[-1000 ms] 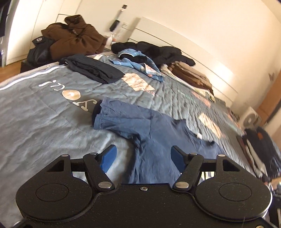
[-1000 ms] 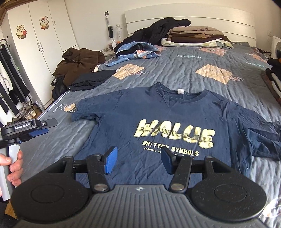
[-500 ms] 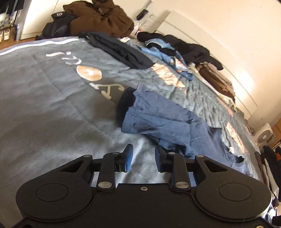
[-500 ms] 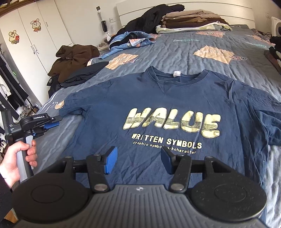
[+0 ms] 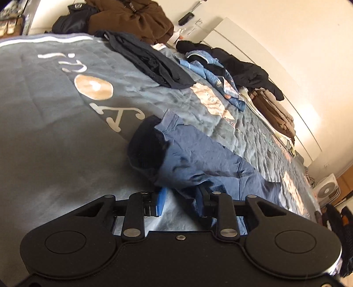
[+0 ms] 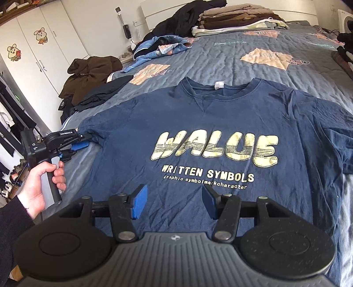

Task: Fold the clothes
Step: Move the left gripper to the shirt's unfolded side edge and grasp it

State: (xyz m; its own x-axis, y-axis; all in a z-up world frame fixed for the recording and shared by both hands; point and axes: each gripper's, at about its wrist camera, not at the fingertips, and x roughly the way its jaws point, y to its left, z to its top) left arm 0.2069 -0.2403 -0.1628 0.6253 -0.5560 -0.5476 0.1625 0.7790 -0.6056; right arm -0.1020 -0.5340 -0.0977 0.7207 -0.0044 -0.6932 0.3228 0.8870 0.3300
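Note:
A navy T-shirt (image 6: 211, 123) with gold "WALUE" print lies flat, face up, on the grey bedspread (image 6: 286, 72). My left gripper (image 5: 181, 202) is open at the shirt's left sleeve (image 5: 189, 161), its jaws on either side of the sleeve's lower edge. It also shows in the right wrist view (image 6: 82, 141) at the sleeve end, held by a hand. My right gripper (image 6: 174, 202) is open and empty, above the shirt's lower hem below the print.
A folded dark garment (image 6: 103, 95), a brown hoodie (image 6: 90, 72), a blue crumpled garment (image 6: 161, 47) and a stack of folded clothes (image 6: 238, 21) lie toward the headboard. White wardrobes (image 6: 44, 44) stand at the left. A fan (image 5: 326, 189) stands beside the bed.
My left gripper moved forward to the left sleeve, narrowed, then opened around the sleeve's edge. My right gripper moved closer over the shirt's lower part and stayed open.

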